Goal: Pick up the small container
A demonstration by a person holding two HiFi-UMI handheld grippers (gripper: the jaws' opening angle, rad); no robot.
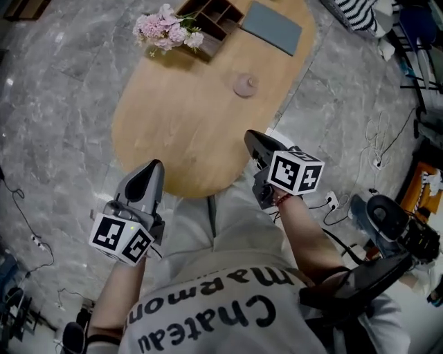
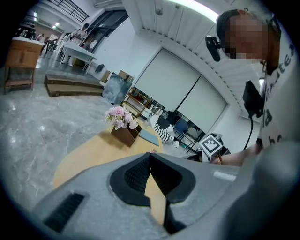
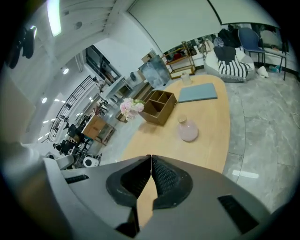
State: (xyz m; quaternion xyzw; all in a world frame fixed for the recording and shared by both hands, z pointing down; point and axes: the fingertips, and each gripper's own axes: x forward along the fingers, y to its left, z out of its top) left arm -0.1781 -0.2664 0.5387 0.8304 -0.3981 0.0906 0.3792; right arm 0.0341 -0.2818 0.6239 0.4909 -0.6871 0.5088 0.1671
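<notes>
Wooden surface (image 1: 180,117) ahead, the small container (image 1: 245,86) sits upper middle of the frame, well apart from you, while your left gripper (image 1: 155,166) and right gripper (image 1: 252,136) hover at the near edge, jaws pressed together and empty, seemingly parked before any reach.

In the head view the top edge cuts off the wooden box (image 1: 220,19), the far end of the worktop (image 1: 180,131) and the striped cushion (image 1: 360,14). In the left gripper view the body of the left gripper (image 2: 150,153) hides the near part of the worktop, and the things on the far shelf (image 2: 140,101) are too small to tell. The right gripper (image 3: 151,155) hides the near worktop end in its own view.
</notes>
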